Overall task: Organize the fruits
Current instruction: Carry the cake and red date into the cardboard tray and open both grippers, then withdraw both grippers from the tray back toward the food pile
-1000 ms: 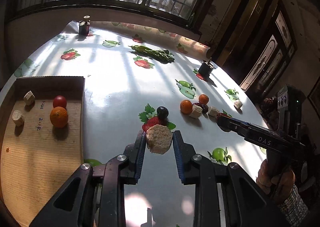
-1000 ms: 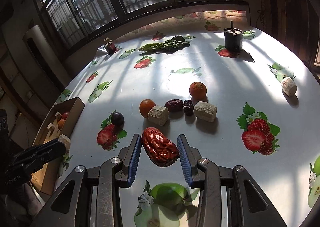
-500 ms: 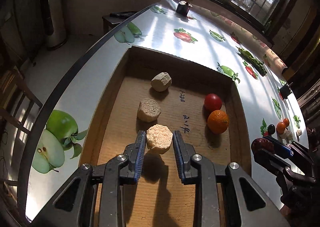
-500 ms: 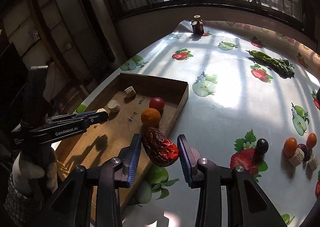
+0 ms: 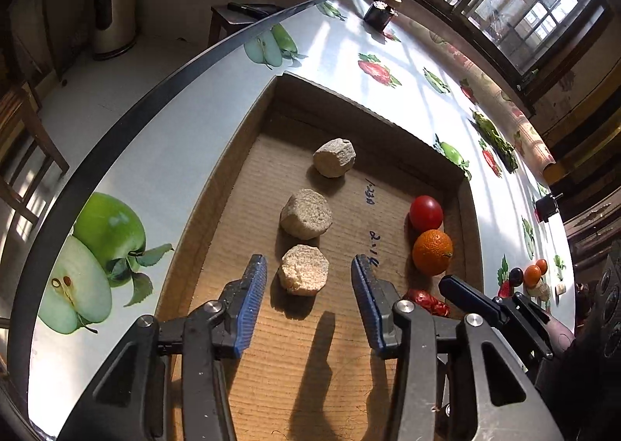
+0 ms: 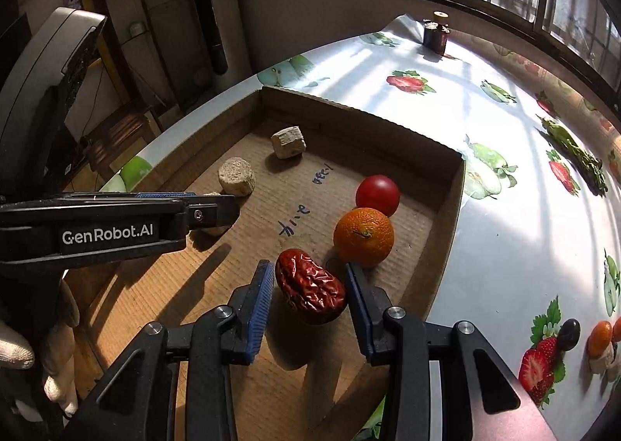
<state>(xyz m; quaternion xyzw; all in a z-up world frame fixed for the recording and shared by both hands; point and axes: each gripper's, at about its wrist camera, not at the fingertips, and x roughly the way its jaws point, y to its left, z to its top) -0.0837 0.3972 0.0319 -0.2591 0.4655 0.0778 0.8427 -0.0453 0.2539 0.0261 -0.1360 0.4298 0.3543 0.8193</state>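
Note:
My left gripper (image 5: 308, 266) hangs over the cardboard tray (image 5: 349, 103). Its jaws are opening, and a beige chunk (image 5: 303, 270) lies on the tray floor between them with a gap on each side. Two more beige chunks (image 5: 306, 214) (image 5: 334, 157) line up beyond it. My right gripper (image 6: 308, 268) is low in the tray's right part. Its jaws are opening around a wrinkled red date (image 6: 310, 287), and the pads look just clear of it. An orange (image 6: 363, 237) and a red tomato (image 6: 377, 194) sit right behind the date.
Several small fruits and beige chunks (image 6: 597, 340) lie on the fruit-print tablecloth at far right. A dark jar (image 6: 434, 37) stands at the table's far corner, and leafy greens (image 5: 496, 138) lie by the window. A gloved hand (image 6: 23, 351) holds the left gripper. The table edge runs left of the tray.
Both grippers swung from the middle of the table to the tray. The left jaws spread and the beige chunk now lies on the tray floor. The right gripper sank with the date beside the orange.

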